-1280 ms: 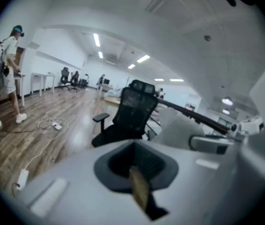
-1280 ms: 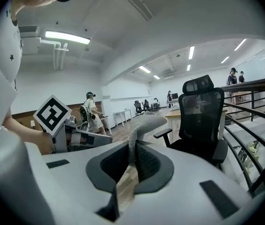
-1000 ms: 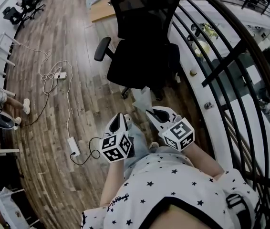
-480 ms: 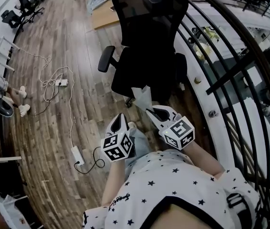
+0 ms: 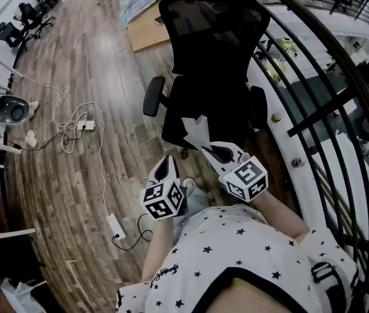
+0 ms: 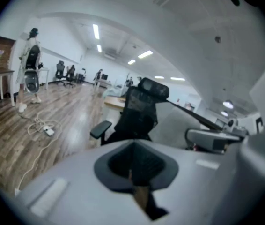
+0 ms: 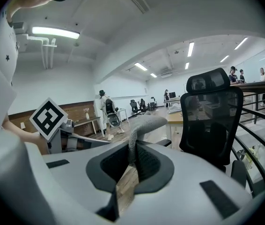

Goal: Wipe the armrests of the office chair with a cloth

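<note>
Armrests (image 5: 153, 96) — two, black, padded — flank one black mesh office chair (image 5: 210, 64). One pale grey cloth (image 5: 196, 130) is pinched in the right gripper (image 5: 210, 150); the left gripper (image 5: 165, 167) has its jaws pressed together, empty.

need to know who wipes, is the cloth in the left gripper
No, the cloth is pinched in the right gripper.
</note>
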`<state>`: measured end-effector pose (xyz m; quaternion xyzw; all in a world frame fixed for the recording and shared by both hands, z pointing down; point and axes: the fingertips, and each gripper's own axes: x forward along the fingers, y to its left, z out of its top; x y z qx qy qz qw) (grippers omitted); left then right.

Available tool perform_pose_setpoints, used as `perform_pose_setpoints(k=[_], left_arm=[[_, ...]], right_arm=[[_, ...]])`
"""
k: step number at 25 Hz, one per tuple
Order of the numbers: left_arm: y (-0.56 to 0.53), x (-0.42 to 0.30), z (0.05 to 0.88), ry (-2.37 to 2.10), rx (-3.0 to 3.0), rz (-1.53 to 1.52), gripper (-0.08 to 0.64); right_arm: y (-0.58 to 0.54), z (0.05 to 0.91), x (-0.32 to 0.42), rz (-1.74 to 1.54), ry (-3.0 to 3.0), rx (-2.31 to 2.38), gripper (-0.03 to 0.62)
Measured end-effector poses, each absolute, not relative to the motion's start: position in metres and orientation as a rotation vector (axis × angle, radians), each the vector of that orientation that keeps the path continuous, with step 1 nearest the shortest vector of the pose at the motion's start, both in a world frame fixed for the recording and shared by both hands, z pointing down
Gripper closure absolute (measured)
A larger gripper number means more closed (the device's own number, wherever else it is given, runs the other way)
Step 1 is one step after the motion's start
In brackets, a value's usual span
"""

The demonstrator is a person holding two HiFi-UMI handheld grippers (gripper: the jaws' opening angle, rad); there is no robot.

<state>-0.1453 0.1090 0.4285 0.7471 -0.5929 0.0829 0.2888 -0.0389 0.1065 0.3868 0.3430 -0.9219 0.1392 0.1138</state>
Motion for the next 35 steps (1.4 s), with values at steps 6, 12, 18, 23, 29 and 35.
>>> perform_pose_setpoints(k=[6,12,18,23,29,35], left_arm=[[0.064,-0.181,0.432,-1.55,2.022,0.241,0.555],[0.03,-0.211,0.438,-1.522,2.042,0.252,0.555],[0.006,-0.233,0.443,-1.5,2.052,0.249,0.555],[0.0,-0.247,0.456,-1.503,2.001,0.248,0.555],[-0.007,-0.255,0.472,-1.517,1.94,0.267,0.555],[-0.028,-0.266,0.486,-1.553,1.898,0.268,0.555]], right_arm=[[0.06,0.39,-0.072,0.406,-2.673,1.045,0.565],[0.027,0.392,-0.1,0.396,-2.659,1.084,0.565],[0.001,0.397,-0.118,0.382,-2.618,1.113,0.565],[-0.023,0.405,-0.123,0.349,-2.565,1.108,0.565],[-0.068,0.423,-0.122,0.356,-2.528,1.102,0.565],[-0.118,0.448,-0.127,0.358,-2.494,1.088,0.565]])
